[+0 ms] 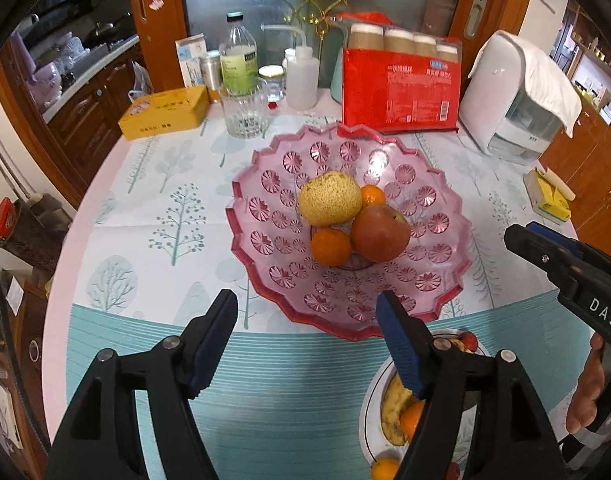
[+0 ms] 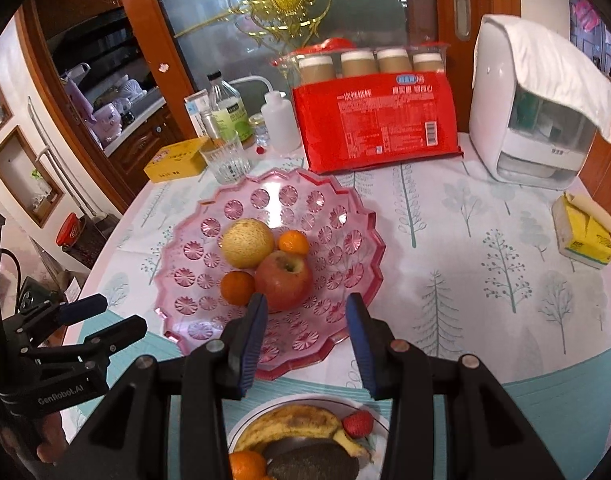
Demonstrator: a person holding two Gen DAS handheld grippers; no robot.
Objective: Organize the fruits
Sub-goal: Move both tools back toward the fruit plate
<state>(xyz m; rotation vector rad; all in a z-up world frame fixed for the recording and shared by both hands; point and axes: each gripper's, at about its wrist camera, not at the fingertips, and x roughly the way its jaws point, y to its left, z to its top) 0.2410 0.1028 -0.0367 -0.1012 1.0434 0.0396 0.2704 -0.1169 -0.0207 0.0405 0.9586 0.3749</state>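
On the left we hold our left gripper (image 1: 305, 344) with its two blue-padded fingers wide apart and nothing between them; it hangs over the striped blue edge of the tree-print tablecloth (image 1: 153, 216), just in front of the big pink glass fruit dish (image 1: 257, 184). In the middle of that dish sit four fruits close together: a speckled yellow pear (image 1: 329, 199), a small orange mandarin (image 1: 331, 247) in front of it, a red apple (image 1: 380, 233) and a second little mandarin (image 1: 373, 195) behind. Moving right, our right gripper (image 2: 305, 340) is open too, not as wide, and empty, above the near rim of the dish. Just below it is the white plate with a dark rim line (image 2: 379, 420), and on it lie a spotty yellow banana (image 2: 289, 424), a red strawberry (image 2: 358, 423), a dark avocado (image 2: 313, 466) and one more mandarin (image 2: 247, 465). We think the strawberry is soft and will squash, so we should pinch it very gently. The banana looks ripe and bruises easily; we would take it around its middle. The mandarin is light and round and may roll, so we would grip it across its widest part.
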